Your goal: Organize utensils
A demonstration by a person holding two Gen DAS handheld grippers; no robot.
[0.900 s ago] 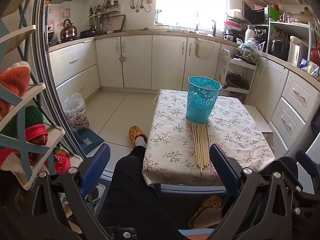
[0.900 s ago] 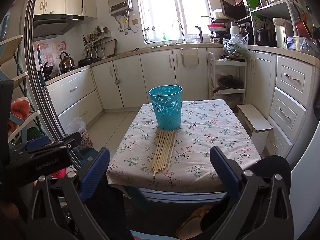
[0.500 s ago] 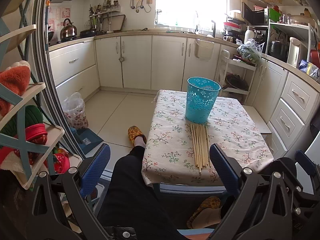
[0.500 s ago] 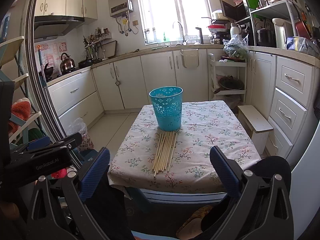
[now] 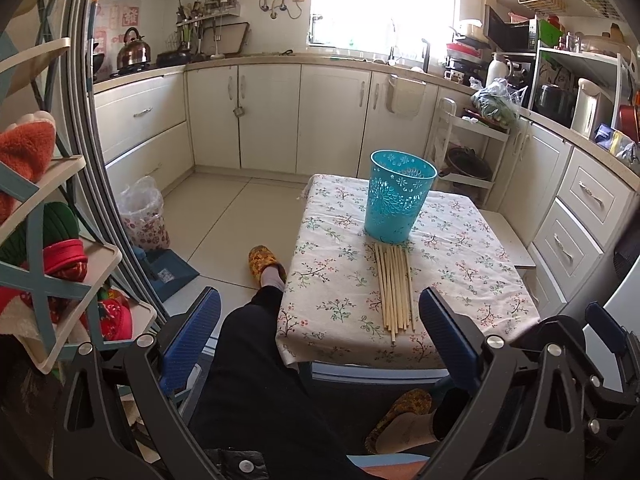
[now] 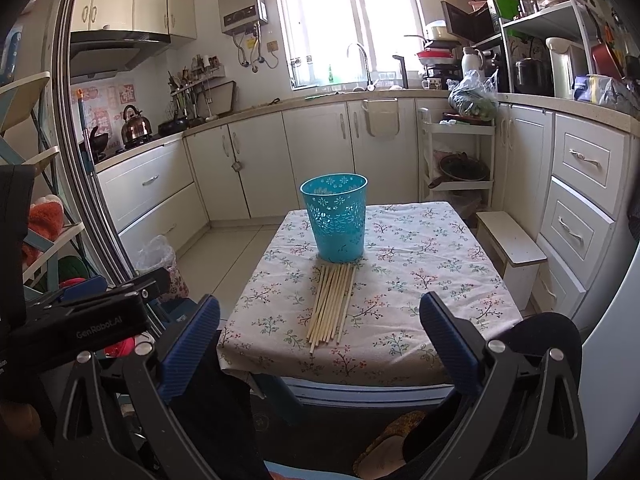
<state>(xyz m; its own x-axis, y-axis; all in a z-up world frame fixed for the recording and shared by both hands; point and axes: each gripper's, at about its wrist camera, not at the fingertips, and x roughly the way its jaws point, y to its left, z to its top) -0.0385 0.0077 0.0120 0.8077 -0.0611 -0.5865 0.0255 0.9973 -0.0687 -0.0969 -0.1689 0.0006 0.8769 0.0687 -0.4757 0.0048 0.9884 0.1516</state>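
- We see the chopsticks (image 6: 331, 307) lying in a flat row on the floral-cloth table (image 6: 420, 280), far tips just beside the foot of the teal perforated cup (image 6: 338, 220).
- Our left tool (image 5: 320, 332) and right tool (image 6: 320, 336) both stand wide apart, empty, held back short of the table's near edge.
- We judge the chopsticks light, stiff and smooth, likely to roll or fan out if nudged.
- We would pinch a few near their middle, across the row, so they lift level and do not pivot.
- The cup looks light too; it may tip when sticks drop in.
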